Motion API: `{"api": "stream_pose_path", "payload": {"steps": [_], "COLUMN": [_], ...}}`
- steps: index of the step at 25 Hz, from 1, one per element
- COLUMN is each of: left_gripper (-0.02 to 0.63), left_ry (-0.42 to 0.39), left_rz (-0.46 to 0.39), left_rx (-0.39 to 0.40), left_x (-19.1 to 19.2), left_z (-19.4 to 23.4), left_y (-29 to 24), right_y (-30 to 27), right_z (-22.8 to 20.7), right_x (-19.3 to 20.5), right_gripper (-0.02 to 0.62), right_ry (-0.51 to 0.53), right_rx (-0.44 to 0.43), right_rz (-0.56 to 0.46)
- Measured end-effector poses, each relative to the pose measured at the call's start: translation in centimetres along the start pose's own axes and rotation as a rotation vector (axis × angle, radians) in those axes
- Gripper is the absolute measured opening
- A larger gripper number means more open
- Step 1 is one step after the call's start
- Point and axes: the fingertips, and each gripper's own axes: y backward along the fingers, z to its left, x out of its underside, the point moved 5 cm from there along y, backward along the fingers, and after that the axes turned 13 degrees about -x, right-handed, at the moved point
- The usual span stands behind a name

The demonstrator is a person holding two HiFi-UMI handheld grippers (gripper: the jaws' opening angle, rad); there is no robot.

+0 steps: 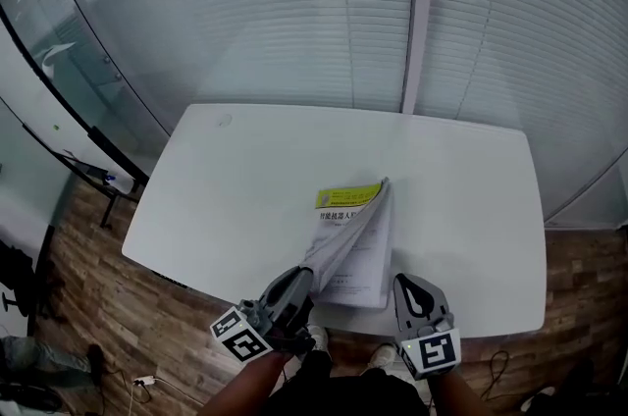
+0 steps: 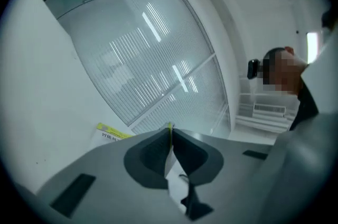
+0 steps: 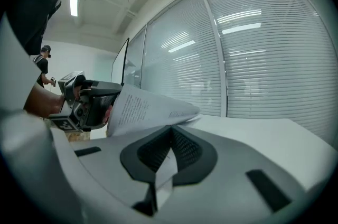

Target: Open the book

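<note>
A white book (image 1: pixel 371 259) with a yellow-green band (image 1: pixel 345 196) at its far end lies near the front edge of the white table (image 1: pixel 245 169). Its top leaf (image 1: pixel 339 242) is raised and bowed. My left gripper (image 1: pixel 302 277) is shut on that leaf's near edge; in the left gripper view the thin edge sits between the pads of the left gripper (image 2: pixel 170 136). My right gripper (image 1: pixel 405 283) is at the book's near right corner. In the right gripper view the right gripper (image 3: pixel 170 138) is shut on white paper, with the raised leaf (image 3: pixel 145 106) and the left gripper (image 3: pixel 87 101) beyond.
Glass walls with blinds (image 1: pixel 324 12) stand behind the table. Wooden floor (image 1: pixel 98 267) lies to the left and in front. A person (image 3: pixel 43 64) stands far off in the right gripper view.
</note>
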Motion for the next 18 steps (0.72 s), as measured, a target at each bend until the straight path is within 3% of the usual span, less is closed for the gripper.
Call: {"api": "stream_pose_path", "payload": {"steps": [6, 8, 13, 18], "left_gripper": [0.032, 0.032, 0.032, 0.032], "left_ry": [0.365, 0.443, 0.537, 0.555], "left_rz": [-0.257, -0.329, -0.457, -0.512], "left_rx": [0.018, 0.0, -0.049, -0.127], "left_x": [-3.8, -4.7, -6.4, -9.4], "left_z": [3.9, 5.6, 9.3, 13.3], "left_y": [3.3, 4.5, 6.0, 7.3], "right_y": [-1.9, -2.3, -2.5, -4.5], "right_z": [1.4, 1.6, 1.2, 2.1], "right_x": [-0.8, -1.0, -1.7, -2.5], "right_gripper": [0.008, 0.007, 0.007, 0.008], "right_ry": [0.034, 0.04, 0.042, 0.054], "right_rx": [-0.052, -0.053, -0.031, -0.039], "right_rz": [-0.017, -0.025, -0.055, -0.051]}}
